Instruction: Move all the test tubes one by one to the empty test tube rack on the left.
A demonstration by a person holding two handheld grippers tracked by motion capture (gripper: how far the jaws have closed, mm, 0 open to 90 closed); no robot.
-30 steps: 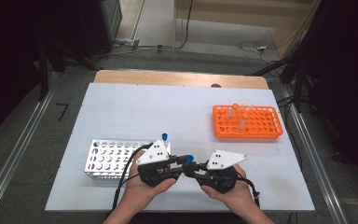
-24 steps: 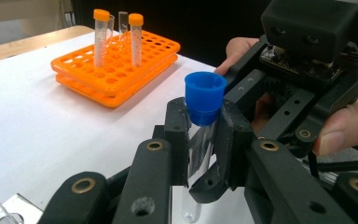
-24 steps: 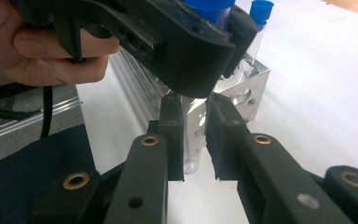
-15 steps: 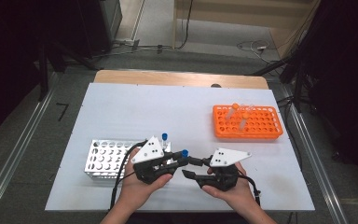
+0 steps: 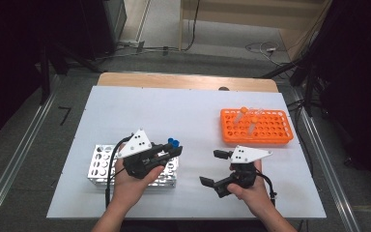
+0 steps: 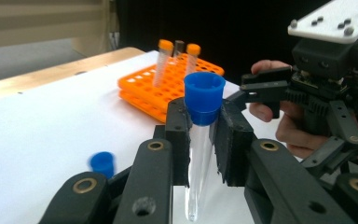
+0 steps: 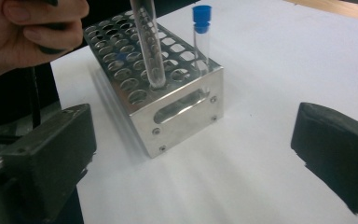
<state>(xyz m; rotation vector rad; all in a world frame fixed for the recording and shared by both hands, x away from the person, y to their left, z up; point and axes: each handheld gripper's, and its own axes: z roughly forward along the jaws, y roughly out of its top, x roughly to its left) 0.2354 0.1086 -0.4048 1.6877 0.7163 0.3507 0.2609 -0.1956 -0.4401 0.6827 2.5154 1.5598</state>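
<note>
My left gripper (image 5: 173, 151) (image 6: 200, 135) is shut on a clear tube with a blue cap (image 6: 204, 95). It holds the tube upright just under the cap. In the right gripper view the tube's lower end (image 7: 148, 51) hangs over the holes of the silver rack (image 7: 182, 109) (image 5: 99, 166). A second blue-capped tube (image 7: 201, 35) (image 6: 102, 163) stands in that rack's corner. My right gripper (image 5: 213, 168) (image 7: 191, 158) is to the right of the rack. Its jaws have just been opening and stand wide apart with nothing between them.
An orange rack (image 5: 257, 128) (image 6: 165, 88) at the table's right holds three tubes, two of them orange-capped. The white table top (image 5: 174, 116) lies bare between the two racks. A wooden strip (image 5: 183, 81) runs along the far edge.
The two grippers were together at the table's middle. My right gripper opened and drew away to the right. My left gripper carried the blue-capped tube left, over the silver rack.
</note>
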